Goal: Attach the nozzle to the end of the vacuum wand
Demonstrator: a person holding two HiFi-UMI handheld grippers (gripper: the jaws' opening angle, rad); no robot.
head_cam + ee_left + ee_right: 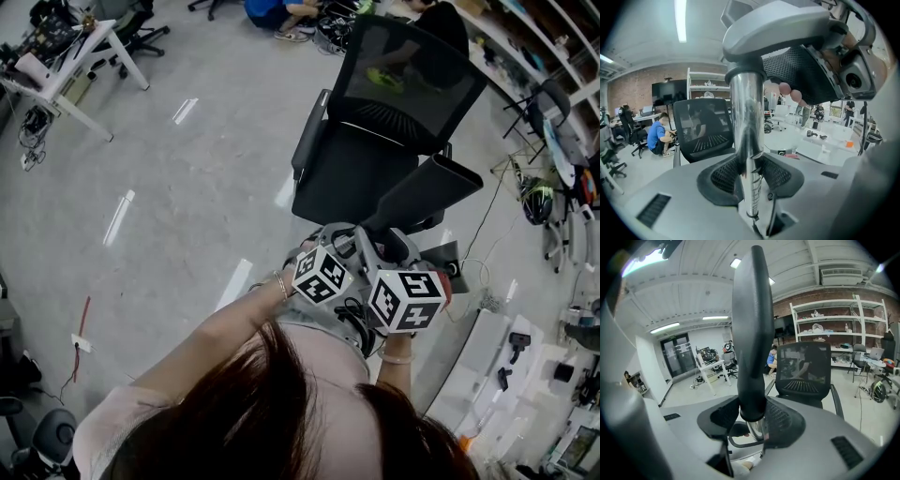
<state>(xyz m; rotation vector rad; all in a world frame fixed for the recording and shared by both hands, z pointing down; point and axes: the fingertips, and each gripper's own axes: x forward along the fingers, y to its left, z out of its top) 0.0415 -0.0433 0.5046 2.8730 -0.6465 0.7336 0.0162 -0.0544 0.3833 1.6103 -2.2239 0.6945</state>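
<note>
In the left gripper view a shiny chrome vacuum wand (746,126) stands upright between the mesh pads of my left gripper (751,176), which is shut on it. The right gripper view shows a long dark flat nozzle (752,324) rising from between the pads of my right gripper (752,420), shut on its round lower end. That end sits right over the wand's chrome tip (757,428). In the head view both grippers are held close together in front of the person's chest, left gripper (345,239) beside right gripper (394,248). The nozzle (422,192) juts up and right from them, and the wand is hidden.
A black mesh-backed office chair (384,122) stands directly in front on the grey floor. A white desk (66,66) is at the far left, and shelving and white tables with small parts (525,356) at the right. A person in blue (658,136) crouches far off.
</note>
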